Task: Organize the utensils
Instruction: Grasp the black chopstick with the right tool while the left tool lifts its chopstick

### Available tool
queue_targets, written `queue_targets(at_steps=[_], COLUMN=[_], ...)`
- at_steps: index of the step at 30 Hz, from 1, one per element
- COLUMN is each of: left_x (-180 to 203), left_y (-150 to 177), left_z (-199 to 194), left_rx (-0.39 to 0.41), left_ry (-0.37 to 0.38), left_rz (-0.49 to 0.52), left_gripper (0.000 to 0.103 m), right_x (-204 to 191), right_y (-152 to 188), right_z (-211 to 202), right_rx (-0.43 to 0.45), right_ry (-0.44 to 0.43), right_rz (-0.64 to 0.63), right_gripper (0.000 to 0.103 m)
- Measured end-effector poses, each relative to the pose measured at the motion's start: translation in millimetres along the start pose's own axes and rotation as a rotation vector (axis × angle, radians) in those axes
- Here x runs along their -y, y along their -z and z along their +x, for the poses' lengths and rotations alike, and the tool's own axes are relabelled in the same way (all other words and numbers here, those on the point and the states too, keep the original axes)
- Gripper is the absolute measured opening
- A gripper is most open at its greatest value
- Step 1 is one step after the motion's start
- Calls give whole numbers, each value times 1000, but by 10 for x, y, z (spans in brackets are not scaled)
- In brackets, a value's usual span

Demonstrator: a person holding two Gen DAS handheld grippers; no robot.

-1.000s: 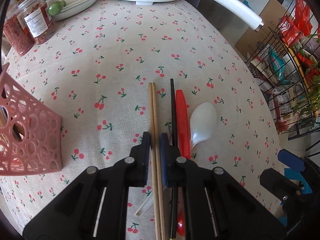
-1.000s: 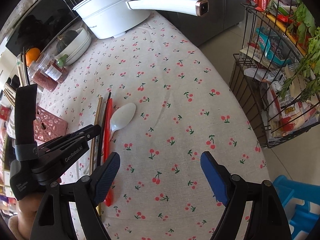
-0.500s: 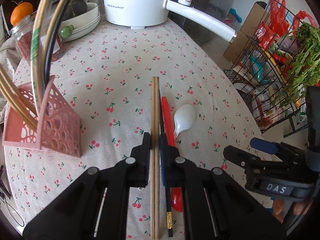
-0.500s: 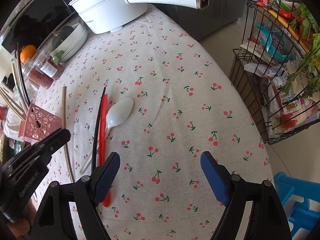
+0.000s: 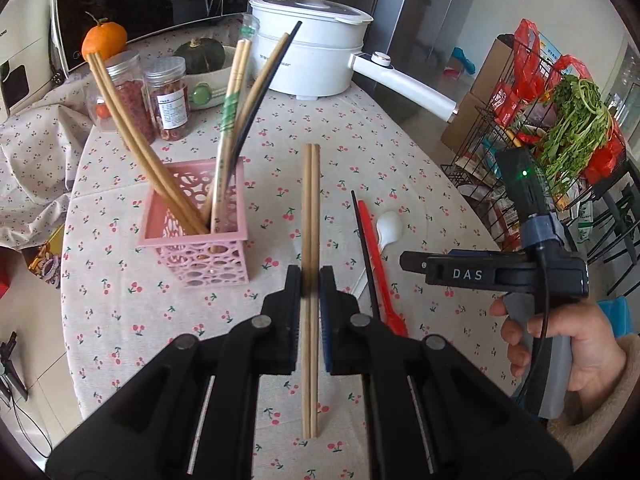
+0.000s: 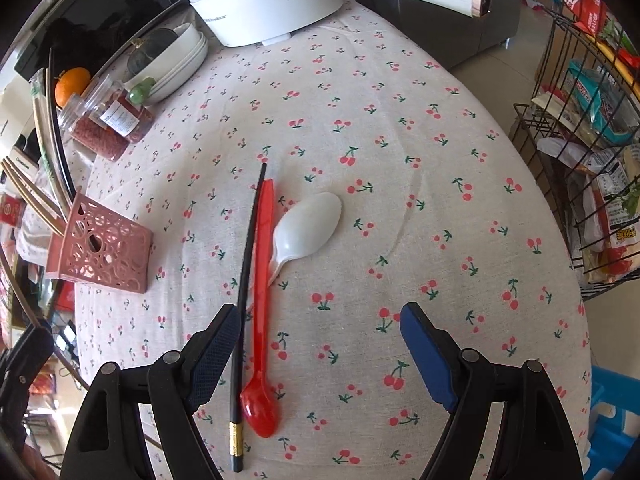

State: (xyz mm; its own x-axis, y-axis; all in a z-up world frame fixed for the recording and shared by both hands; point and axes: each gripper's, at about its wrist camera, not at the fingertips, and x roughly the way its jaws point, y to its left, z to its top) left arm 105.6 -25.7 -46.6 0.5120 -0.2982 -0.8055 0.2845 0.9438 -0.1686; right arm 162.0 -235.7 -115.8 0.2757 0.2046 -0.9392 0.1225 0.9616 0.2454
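My left gripper [image 5: 310, 280] is shut on a pair of wooden chopsticks [image 5: 310, 208] and holds them above the table, level and pointing away. A pink lattice holder [image 5: 196, 228] stands to the left with several chopsticks leaning in it; it also shows in the right wrist view [image 6: 100, 256]. A black chopstick [image 6: 248, 276], a red spoon [image 6: 262, 320] and a white spoon [image 6: 308, 228] lie side by side on the cherry tablecloth. My right gripper [image 6: 320, 332] is open and empty, just above the spoons' near end.
A white pot with a long handle [image 5: 316, 60] stands at the back. Two jars [image 5: 166, 96], an orange [image 5: 104, 38] and stacked bowls [image 6: 172, 64] sit at the back left. A wire rack of groceries [image 5: 560, 140] stands beyond the table's right edge.
My left gripper has lifted the wooden chopsticks off the table and risen, bringing the pink holder into full view. The right gripper stays open over the spoons.
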Motion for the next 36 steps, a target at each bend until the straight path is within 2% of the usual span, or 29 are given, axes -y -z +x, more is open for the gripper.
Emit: queue_targets(at_steps=[1, 2, 3, 4, 5, 7, 14, 21, 28, 36], left_x=[-38, -77, -116, -152, -186, -264, -483, -591, -655, -626], left_y=[9, 16, 29, 46, 55, 70, 91, 102, 107, 110], left_z=[-21, -38, -60, -85, -103, -135, -207, -272, -299, -278], left_rx=[1, 2, 3, 5, 6, 9, 13, 22, 25, 20], left_ry=[-2, -3, -4, -6, -6, -8, -8, -5, -3, -2], left_rz=[-2, -4, -7, -10, -14, -23, -55, -65, -79, -75], left_gripper=[10, 10, 10, 10, 10, 10, 10, 10, 10, 10], right_x=[-53, -106, -152, -190, -231, -326, -472, -588, -613, -611], right_y=[-17, -37, -61, -84, -100, -132, -208, -224, -180, -94], right_z=[5, 15, 37, 65, 96, 152, 386, 397, 322, 301], right_rx=[5, 3, -8, -24, -35, -42, -60, -37, -55, -65], right_ry=[-20, -49, -87, -126, -155, -178, -111, 5, 18, 71], right_rz=[-8, -16, -17, -10, -3, -5, 2, -34, -59, -85], right_gripper=[69, 50, 40, 26, 20, 16, 11, 11, 11, 10])
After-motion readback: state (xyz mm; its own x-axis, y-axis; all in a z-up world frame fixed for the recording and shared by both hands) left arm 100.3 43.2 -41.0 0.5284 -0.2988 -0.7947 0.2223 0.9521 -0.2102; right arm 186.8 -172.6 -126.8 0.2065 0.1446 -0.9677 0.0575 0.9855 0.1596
